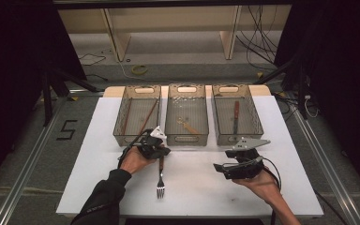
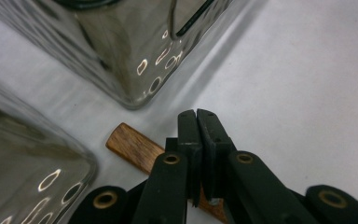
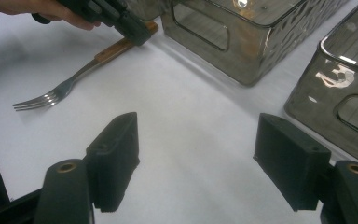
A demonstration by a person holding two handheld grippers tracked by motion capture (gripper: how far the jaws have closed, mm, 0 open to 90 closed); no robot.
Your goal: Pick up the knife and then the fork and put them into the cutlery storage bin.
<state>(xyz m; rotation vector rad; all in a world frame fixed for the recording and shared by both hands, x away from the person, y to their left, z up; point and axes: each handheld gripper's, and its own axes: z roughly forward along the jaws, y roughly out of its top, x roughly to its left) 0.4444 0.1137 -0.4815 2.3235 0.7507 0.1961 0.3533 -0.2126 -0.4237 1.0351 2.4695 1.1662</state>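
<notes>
Fork [image 1: 160, 180] lies flat on the white table sheet [image 1: 192, 187], tines toward the person, wooden handle pointing at the bins. Head and neck are bright polished metal with four slim tines; the handle is a flat, reddish-brown slab with visible grain and a rounded end.

Left gripper [image 1: 161, 153] is clamped on that wooden handle: in the left gripper view its matte black jaws meet over the wood, with the handle end [image 2: 133, 147] sticking out to one side. The fork rests on the sheet, just in front of the gap between two bins.

Right gripper [image 1: 219, 168] hovers above bare sheet well to the right of the fork, its blocky black pads [image 3: 116, 158] spread wide with nothing between them.

Three smoky translucent plastic bins stand side by side at the far edge, rectangular with rounded corners, cut-out handles and perforated walls. Left bin [image 1: 122, 133] holds thin chopstick-like sticks, middle bin [image 1: 187, 137] a small pale utensil, right bin [image 1: 258, 129] a wooden-handled utensil.
</notes>
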